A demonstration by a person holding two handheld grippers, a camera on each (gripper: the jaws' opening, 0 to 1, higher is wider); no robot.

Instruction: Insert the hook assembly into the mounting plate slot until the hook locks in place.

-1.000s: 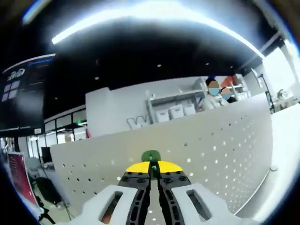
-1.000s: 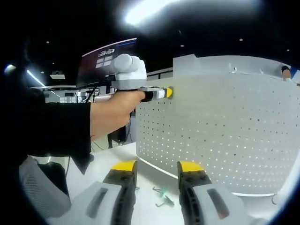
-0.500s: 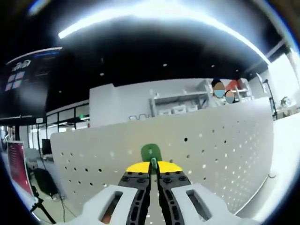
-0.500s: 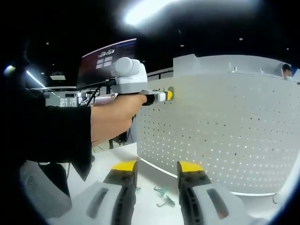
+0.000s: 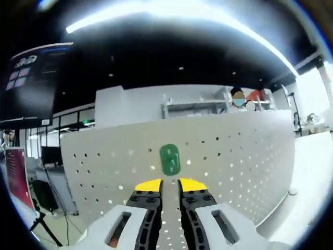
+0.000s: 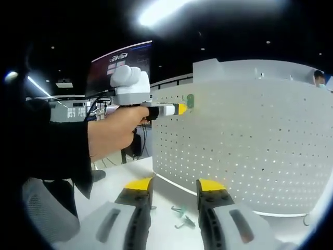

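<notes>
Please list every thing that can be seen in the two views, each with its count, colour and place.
pegboard: one, white, upright on the table.
green hook: one, green, on the pegboard near its top edge, just beyond the left gripper's tips.
loose hooks: a few, greenish, on the white table between the right gripper's jaws.
screen: one, dark, behind the hand.
left gripper: yellow tips, open, empty.
right gripper: yellow tips, open, empty.
hand: one, holding the left gripper.

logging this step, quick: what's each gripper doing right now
Left gripper: open, holding nothing; the green hook sits on the pegboard ahead of it.
Right gripper: open, holding nothing.
</notes>
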